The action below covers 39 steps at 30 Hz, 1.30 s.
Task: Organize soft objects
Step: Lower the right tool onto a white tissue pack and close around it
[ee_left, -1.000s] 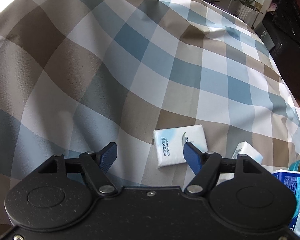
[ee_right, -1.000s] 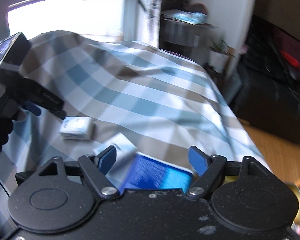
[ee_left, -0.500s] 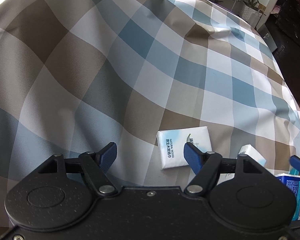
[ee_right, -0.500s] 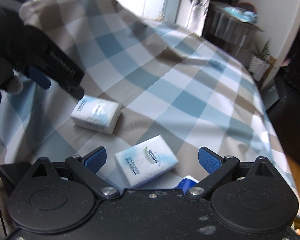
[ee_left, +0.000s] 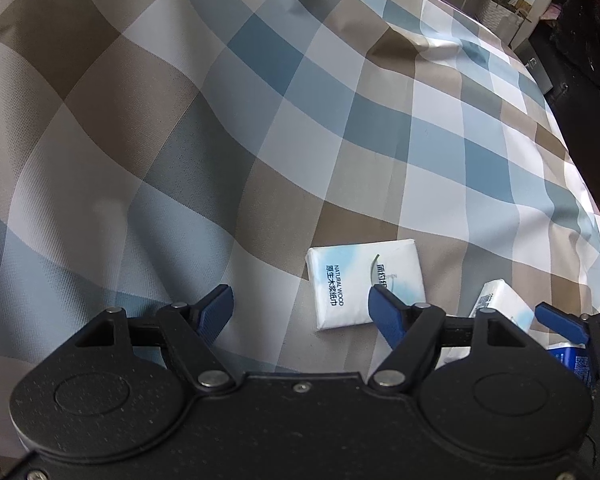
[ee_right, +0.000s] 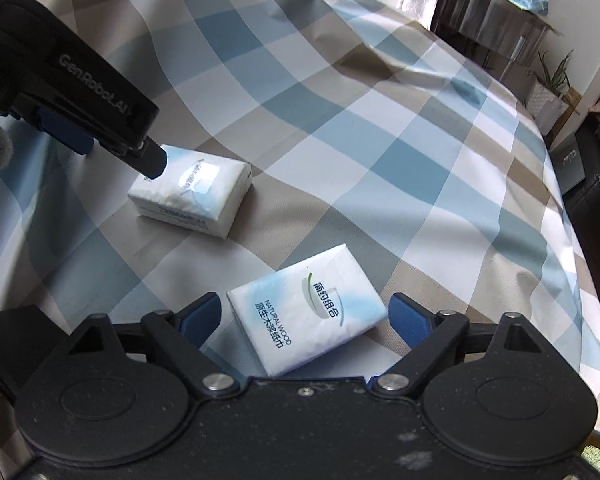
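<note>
Two white tissue packs lie on the checked bedspread (ee_left: pixel 260 120). One tissue pack (ee_left: pixel 352 276) sits just ahead of my left gripper (ee_left: pixel 300 300), partly behind its right finger; the jaws are open around bare cloth. The second tissue pack (ee_right: pixel 300 320) lies flat between the blue fingers of my right gripper (ee_right: pixel 304 310). Those jaws are closing, and each pad stands close beside the pack's ends without clearly pressing. In the right wrist view the left gripper (ee_right: pixel 112 148) hovers over the far tissue pack (ee_right: pixel 192 192). The second tissue pack (ee_left: pixel 500 300) shows at the left wrist view's right edge.
A blue carton (ee_left: pixel 572 360) lies at the bed's near right corner, beside the right gripper's finger (ee_left: pixel 560 320). Dark furniture (ee_left: pixel 580 100) runs along the bed's right side. A metal table (ee_right: pixel 500 20) and a potted plant (ee_right: pixel 552 80) stand beyond the bed.
My right gripper has swung left and down, from over the blue carton to astride the nearer tissue pack. Its jaws widened, then began narrowing. The left gripper has stayed almost still.
</note>
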### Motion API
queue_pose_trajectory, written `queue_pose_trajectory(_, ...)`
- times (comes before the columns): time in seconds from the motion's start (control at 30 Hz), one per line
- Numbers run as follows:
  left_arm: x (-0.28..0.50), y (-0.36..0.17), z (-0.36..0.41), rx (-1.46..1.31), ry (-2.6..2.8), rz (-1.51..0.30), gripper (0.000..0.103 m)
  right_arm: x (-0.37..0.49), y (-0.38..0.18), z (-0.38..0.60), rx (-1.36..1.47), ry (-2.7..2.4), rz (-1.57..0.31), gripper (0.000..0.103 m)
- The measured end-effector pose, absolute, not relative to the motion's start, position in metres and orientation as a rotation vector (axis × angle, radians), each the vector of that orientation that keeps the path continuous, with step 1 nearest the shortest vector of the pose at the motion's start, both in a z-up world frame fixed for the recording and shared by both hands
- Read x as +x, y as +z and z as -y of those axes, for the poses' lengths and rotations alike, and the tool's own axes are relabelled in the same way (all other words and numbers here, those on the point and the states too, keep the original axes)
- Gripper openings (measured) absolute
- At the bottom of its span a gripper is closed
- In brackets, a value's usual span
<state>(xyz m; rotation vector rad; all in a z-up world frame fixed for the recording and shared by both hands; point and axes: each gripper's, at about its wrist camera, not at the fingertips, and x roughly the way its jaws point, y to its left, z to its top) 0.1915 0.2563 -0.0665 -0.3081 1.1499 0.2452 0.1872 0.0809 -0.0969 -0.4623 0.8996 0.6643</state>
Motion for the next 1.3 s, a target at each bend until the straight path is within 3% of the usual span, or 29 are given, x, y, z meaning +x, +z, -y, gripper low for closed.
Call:
queue_pose_trajectory(0.13,0.192,-0.069,-0.256,-0.305,0.247,-1.149,0.070,0.184,-0.097,-0.083,-0.487,0.668,-0.883,0.073)
queue_pose_trajectory(0.3,0.191,-0.070,-0.257,-0.319,0.236,-1.125,0.075,0.165,-0.088,-0.086,-0.532,0.700,-0.813,0.044)
queue_pose_trajectory(0.47,0.192,-0.071,-0.250,-0.301,0.201,-1.091,0.077,0.154,-0.090,-0.086,-0.584,0.718,-0.776,0.041)
queue_pose_trajectory(0.53,0.193,-0.072,-0.247,-0.296,0.173,-1.076,0.082,0.157,-0.089,-0.083,-0.559,0.713,-0.783,0.046)
queue_pose_trajectory(0.57,0.194,-0.073,-0.244,-0.292,0.160,-1.070,0.085,0.160,-0.089,-0.082,-0.544,0.709,-0.792,0.057)
queue_pose_trajectory(0.6,0.195,-0.075,-0.242,-0.285,0.151,-1.069,0.086,0.164,-0.089,-0.081,-0.530,0.700,-0.800,0.060)
queue_pose_trajectory(1.03,0.198,-0.087,-0.222,-0.195,0.123,-1.078,0.088,0.181,-0.096,-0.071,-0.405,0.662,-0.844,0.077)
queue_pose_trajectory(1.3,0.202,-0.093,-0.229,-0.238,0.127,-1.092,0.092,0.182,-0.099,-0.076,-0.417,0.700,-0.867,0.096)
